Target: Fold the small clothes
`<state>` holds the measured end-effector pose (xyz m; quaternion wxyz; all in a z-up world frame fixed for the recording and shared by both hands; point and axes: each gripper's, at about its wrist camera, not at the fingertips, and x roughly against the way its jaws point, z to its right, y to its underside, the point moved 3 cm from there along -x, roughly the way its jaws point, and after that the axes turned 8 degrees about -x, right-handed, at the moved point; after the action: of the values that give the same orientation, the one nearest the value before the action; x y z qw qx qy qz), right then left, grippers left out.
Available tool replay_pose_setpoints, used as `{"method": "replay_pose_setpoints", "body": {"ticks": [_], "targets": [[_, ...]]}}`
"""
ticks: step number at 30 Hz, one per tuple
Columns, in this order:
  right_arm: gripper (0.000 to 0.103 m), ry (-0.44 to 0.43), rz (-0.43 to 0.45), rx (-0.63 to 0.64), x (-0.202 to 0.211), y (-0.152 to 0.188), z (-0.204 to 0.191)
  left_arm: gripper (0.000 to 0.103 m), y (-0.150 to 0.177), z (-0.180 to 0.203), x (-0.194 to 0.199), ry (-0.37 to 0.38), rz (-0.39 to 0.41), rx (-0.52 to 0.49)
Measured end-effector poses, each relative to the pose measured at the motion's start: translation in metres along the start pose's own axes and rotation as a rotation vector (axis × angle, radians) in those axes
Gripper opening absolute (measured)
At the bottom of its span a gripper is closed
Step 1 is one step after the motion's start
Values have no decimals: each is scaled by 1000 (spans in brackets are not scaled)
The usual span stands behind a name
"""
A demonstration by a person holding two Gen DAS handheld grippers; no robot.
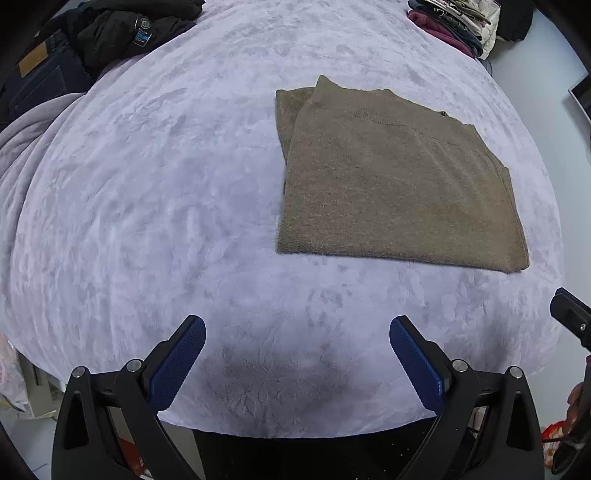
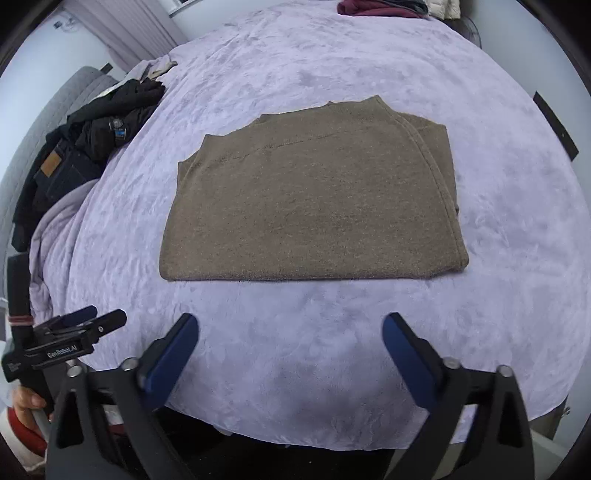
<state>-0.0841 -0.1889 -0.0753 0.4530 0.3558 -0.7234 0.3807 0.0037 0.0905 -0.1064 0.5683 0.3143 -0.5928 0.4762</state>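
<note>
Left gripper (image 1: pixel 297 334): held nearest, jaws spread wide, nothing between them, above bare blanket (image 1: pixel 147 184).
Right gripper (image 2: pixel 290 330): likewise released and empty, held just near of the sweater.
Sweater (image 2: pixel 314 206): folded into a flat brown rectangle, laid mid-blanket, touched by neither gripper.
Dark clothes (image 2: pixel 74 155): heaped at the far left edge.
Stack (image 1: pixel 454 26): folded garments at the far right.
Risk: the fold could be undone if only the top layer is pinched during lifting; layers at the right edge already sit offset.

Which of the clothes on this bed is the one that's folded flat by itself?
The brown knit sweater, a neat rectangle alone mid-blanket. The dark clothes at the left edge are a crumpled heap, and the maroon-topped pile sits at the far corner.
</note>
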Motion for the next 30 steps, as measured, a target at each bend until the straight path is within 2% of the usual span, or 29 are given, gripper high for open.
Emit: {"method": "replay_pose_setpoints", "body": {"ticks": [5, 10, 13, 20, 25, 30], "targets": [[103, 12, -66, 67, -7, 18, -22, 100, 6, 3, 8, 13, -1, -3], [103, 12, -124, -4, -10, 29, -24, 100, 12, 2, 18, 26, 24, -12], [103, 23, -126, -29, -7, 30, -22, 100, 14, -1, 20, 48, 40, -10], [103, 60, -131, -30, -2, 25, -20, 100, 18, -13, -1, 111, -8, 99], [103, 72, -159, -41, -9, 23, -17, 100, 16, -11, -10, 83, -25, 106], [103, 72, -198, -44, -21, 22, -15, 100, 9, -8, -15, 88, -31, 114]]}}
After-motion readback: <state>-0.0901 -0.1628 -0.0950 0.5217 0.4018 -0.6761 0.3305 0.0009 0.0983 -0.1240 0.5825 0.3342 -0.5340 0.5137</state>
